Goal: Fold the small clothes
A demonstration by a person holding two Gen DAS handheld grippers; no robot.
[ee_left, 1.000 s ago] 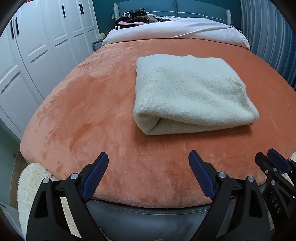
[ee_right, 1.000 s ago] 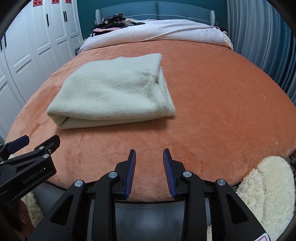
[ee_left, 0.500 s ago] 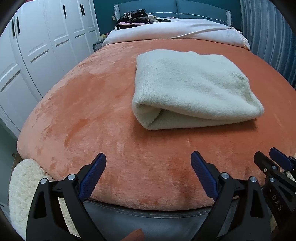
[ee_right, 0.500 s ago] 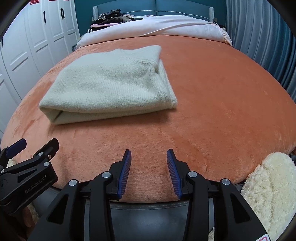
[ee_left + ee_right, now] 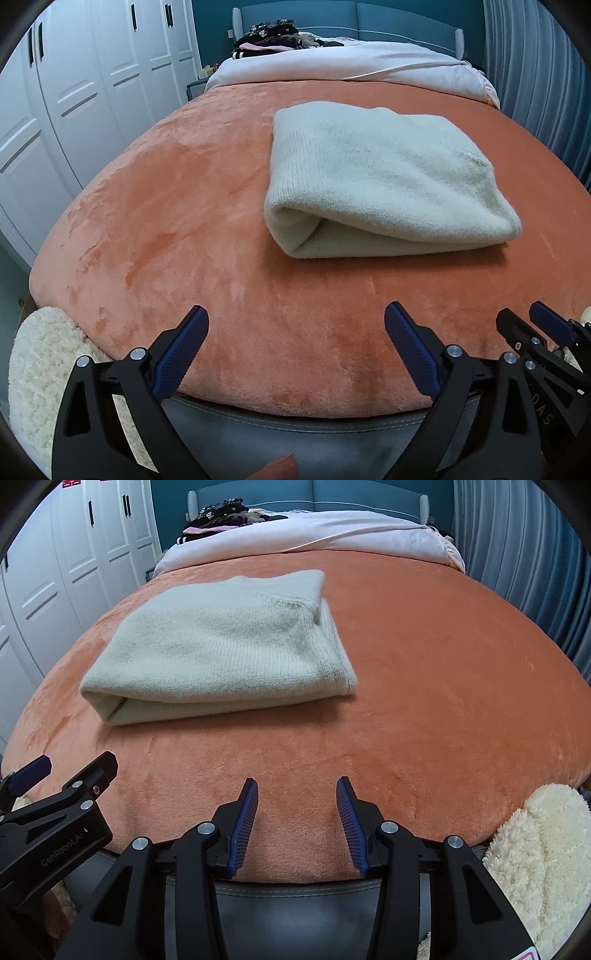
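Note:
A cream knitted garment [image 5: 380, 177] lies folded into a thick rectangle on the orange blanket [image 5: 184, 206]; it also shows in the right wrist view [image 5: 221, 646]. My left gripper [image 5: 295, 321] is wide open and empty, hovering over the blanket's near edge, short of the garment. My right gripper [image 5: 295, 792] is open and empty, also at the near edge, right of the garment's front. Each gripper shows at the side of the other's view: the right one [image 5: 532, 332] and the left one [image 5: 66, 771].
A white duvet [image 5: 343, 62] and a pile of dark clothes [image 5: 269, 37] lie at the bed's far end by the teal headboard. White wardrobe doors [image 5: 74, 92] stand left, a curtain [image 5: 517, 554] right. Fluffy cream rugs [image 5: 40, 376] [image 5: 543, 849] lie below the bed's foot.
Both grippers have moved slightly forward toward the garment, which looks larger. The right gripper's jaws have opened wider. The garment has not moved.

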